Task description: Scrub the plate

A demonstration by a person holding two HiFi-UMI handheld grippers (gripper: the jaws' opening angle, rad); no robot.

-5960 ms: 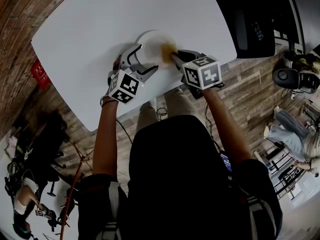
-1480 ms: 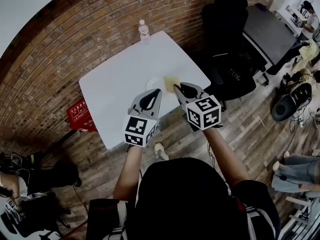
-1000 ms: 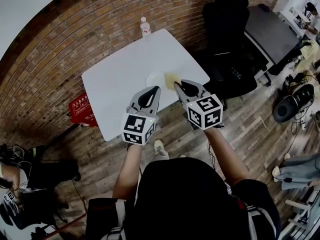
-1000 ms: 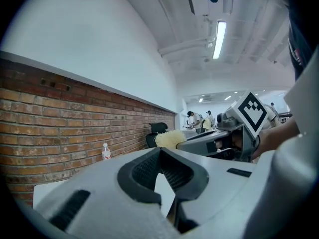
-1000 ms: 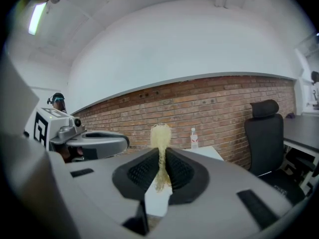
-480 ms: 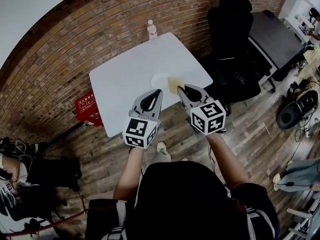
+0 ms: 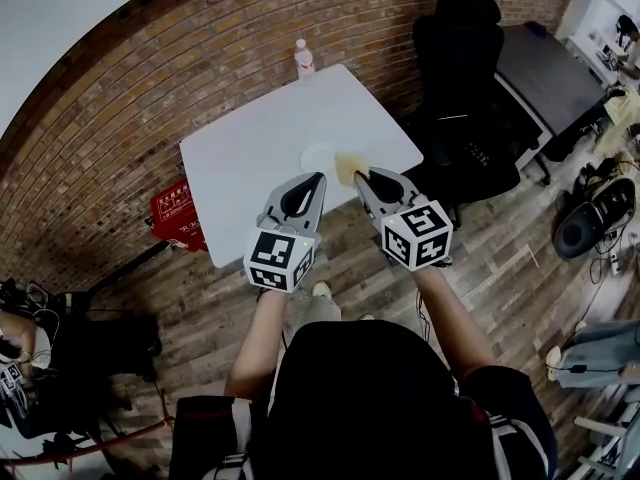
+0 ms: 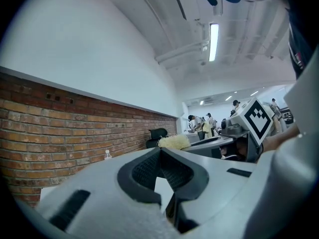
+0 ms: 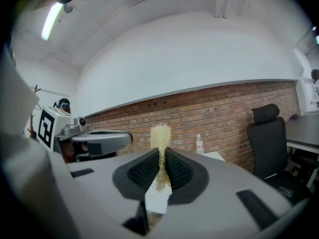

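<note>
The white plate (image 7: 318,156) lies near the front edge of the white table (image 7: 260,138), far below both grippers. My right gripper (image 7: 358,175) is held up in the air, shut on a yellow scrubbing sponge (image 7: 349,166); in the right gripper view the sponge (image 9: 160,132) sticks up from between the pressed pads. My left gripper (image 7: 318,178) hovers beside it, shut with nothing between its jaws (image 8: 160,151). In the left gripper view the sponge (image 8: 173,142) and the right gripper's marker cube (image 8: 256,121) show at the right.
A water bottle (image 7: 303,58) stands at the table's far corner by the brick wall. A black office chair (image 7: 460,58) and a dark desk (image 7: 545,63) are right of the table. A red crate (image 7: 175,213) sits on the wooden floor at the left.
Six seconds ago both grippers worked at the plate on the table. Now the person stands back and both are lifted clear, the sponge still held. Over the last second they barely moved.
</note>
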